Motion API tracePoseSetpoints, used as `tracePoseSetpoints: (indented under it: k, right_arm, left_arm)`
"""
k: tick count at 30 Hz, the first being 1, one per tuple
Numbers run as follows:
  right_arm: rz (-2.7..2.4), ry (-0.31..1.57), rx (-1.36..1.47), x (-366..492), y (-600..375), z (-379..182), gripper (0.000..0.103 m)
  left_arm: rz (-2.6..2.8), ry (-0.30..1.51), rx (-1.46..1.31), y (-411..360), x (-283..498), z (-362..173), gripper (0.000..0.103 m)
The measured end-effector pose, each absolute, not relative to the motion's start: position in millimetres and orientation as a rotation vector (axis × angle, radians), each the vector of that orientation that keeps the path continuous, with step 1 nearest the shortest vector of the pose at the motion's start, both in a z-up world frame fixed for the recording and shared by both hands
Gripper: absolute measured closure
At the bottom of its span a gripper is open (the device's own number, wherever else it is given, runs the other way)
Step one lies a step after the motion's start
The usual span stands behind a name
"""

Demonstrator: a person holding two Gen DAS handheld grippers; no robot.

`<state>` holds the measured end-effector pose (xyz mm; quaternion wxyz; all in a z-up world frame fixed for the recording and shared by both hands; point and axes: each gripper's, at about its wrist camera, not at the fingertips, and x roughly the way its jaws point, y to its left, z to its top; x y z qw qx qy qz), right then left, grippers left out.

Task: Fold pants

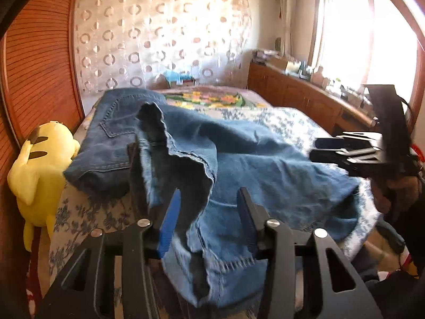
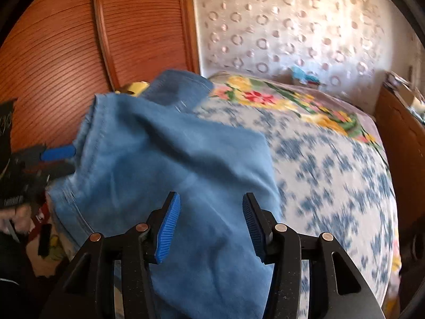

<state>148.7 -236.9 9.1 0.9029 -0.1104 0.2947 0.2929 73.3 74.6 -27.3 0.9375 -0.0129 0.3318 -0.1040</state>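
Blue denim pants (image 1: 252,164) lie rumpled on the bed, the waist and back pocket end at the far left and the legs bunched toward me. My left gripper (image 1: 209,194) is open; a loose hem fold hangs between its fingers, and the pads do not press on it. The right gripper (image 1: 326,148) shows at the right edge of the pants. In the right wrist view, the pants (image 2: 159,159) spread under my right gripper (image 2: 209,196), which is open just above the cloth. The left gripper (image 2: 58,156) sits at the pants' left edge.
The bed has a blue-flowered sheet (image 2: 332,172) and a bright floral blanket (image 2: 279,101) at the far end. A yellow plush toy (image 1: 39,175) leans between the bed and a slatted wooden door (image 1: 34,66). A cluttered wooden cabinet (image 1: 305,93) runs under the window.
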Motion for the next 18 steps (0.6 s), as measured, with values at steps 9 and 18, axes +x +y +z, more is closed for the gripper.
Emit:
tracePoseSetpoints:
  k: [9, 18]
  right_arm:
    - [0.552, 0.637, -0.2, 133, -261, -7, 0.052]
    - [0.559, 0.64, -0.161, 115, -283, -11, 0.052]
  left_arm:
    - [-0.203, 0.751, -0.015, 83, 95, -47, 0.099]
    - [-0.153, 0.733, -0.078, 124, 77, -31, 0.099]
